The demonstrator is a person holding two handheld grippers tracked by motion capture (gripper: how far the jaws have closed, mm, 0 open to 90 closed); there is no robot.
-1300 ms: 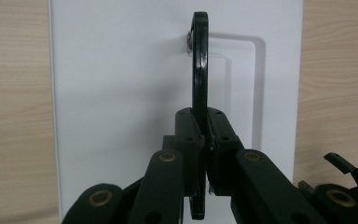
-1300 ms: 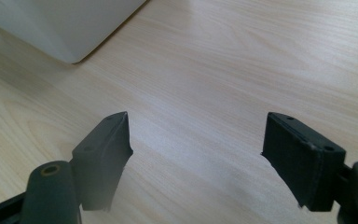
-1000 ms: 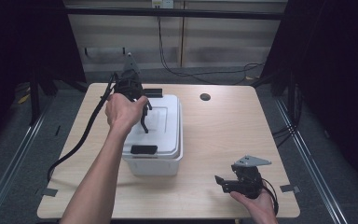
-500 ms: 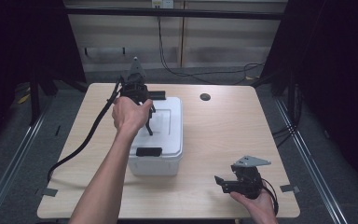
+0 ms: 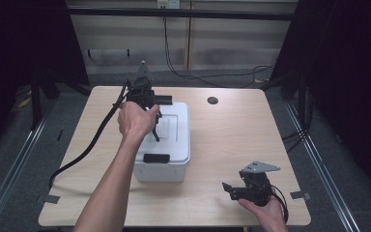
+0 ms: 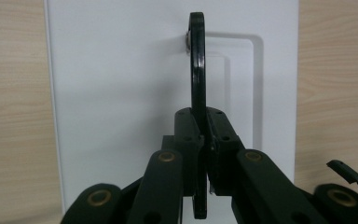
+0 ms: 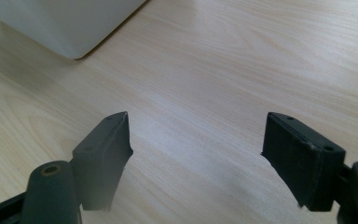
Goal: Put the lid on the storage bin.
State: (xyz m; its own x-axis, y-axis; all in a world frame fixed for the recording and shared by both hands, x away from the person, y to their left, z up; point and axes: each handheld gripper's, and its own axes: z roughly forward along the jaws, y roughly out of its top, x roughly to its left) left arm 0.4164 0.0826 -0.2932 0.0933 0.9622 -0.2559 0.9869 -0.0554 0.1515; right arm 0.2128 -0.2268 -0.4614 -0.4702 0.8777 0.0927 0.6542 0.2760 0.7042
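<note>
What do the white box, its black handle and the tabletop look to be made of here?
White box: likely plastic, smooth matte white, with moulded rounded corners and a pressed-in panel on the lid. Black handle, clamped by the left gripper: probably hard plastic, glossy, catching highlights along its edge; coated metal is possible. Table: light wood or wood-look laminate, satin, with a straight printed-looking grain.

One white box [image 5: 166, 159], two black latches [image 5: 156, 158], one black handle [image 6: 196, 70], two grippers [image 5: 150, 126], one surface [image 5: 232, 130].
</note>
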